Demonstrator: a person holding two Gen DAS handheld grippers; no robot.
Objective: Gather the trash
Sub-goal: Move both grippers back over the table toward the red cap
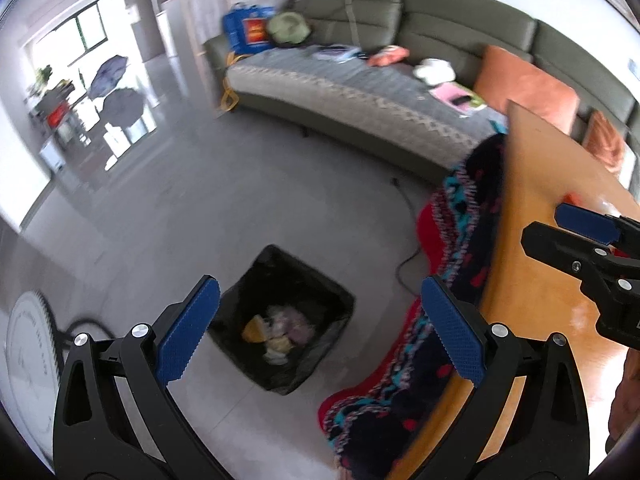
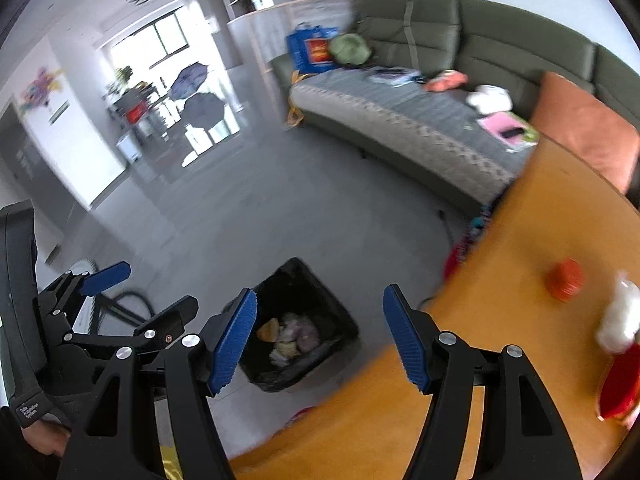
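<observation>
A black-lined trash bin [image 1: 280,316] stands on the grey floor and holds several crumpled wrappers; it also shows in the right wrist view [image 2: 298,320]. My left gripper [image 1: 320,328] is open and empty above the bin. My right gripper [image 2: 320,336] is open and empty over the edge of the orange table [image 2: 540,240]. A small orange object [image 2: 565,279] and a white crumpled piece [image 2: 618,316] lie on the table to the right. The right gripper also shows at the right edge of the left wrist view [image 1: 584,236].
A patterned dark blanket [image 1: 452,280] hangs off the table [image 1: 540,200] edge toward the floor. A green sofa [image 1: 360,80] with cushions and clutter runs along the back. A white fan [image 1: 28,344] and a cable lie on the floor at left.
</observation>
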